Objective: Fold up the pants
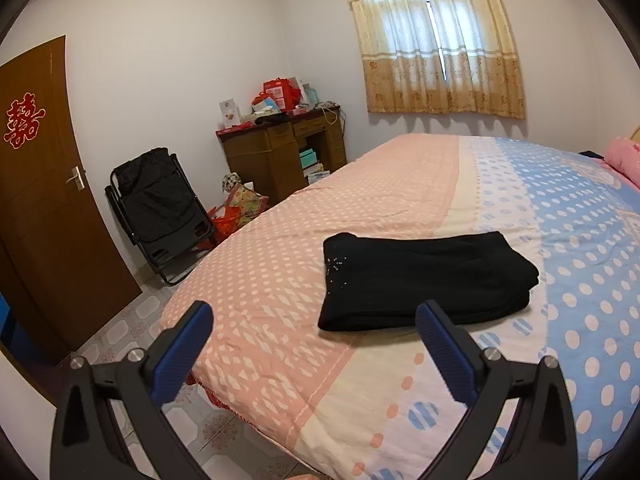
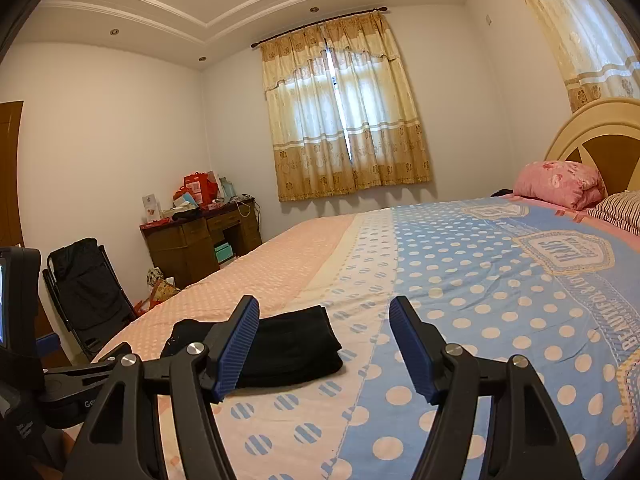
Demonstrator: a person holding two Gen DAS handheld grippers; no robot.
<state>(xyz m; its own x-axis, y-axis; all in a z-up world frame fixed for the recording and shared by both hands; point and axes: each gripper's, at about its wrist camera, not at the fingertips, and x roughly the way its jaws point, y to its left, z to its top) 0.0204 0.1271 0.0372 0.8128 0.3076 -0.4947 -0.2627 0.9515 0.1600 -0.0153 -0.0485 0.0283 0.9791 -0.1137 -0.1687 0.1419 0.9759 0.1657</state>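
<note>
I see the black pants [image 1: 424, 276] folded into a flat, soft-edged rectangle of several layers, lying on the bed [image 1: 280, 248] near its front edge, across the seam where the pink dotted cloth meets the cream and blue dotted cloth. The fabric looks matte and thick; a small cluster of pale studs sits near its left corner. My left gripper [image 1: 316, 316] hangs short of the pants, jaws wide, nothing between the ribbed blue pads [image 1: 188, 344]. My right gripper [image 2: 324, 316] is also spread wide and empty, its ribbed pads over the blue part of the quilt; the pants lie behind its left finger, apart from it. The quilt is thin cotton, lightly creased, printed with dots. At the head end lie a puffy pink pillow [image 2: 560, 184] and a curved cream headboard [image 2: 592, 128].
</note>
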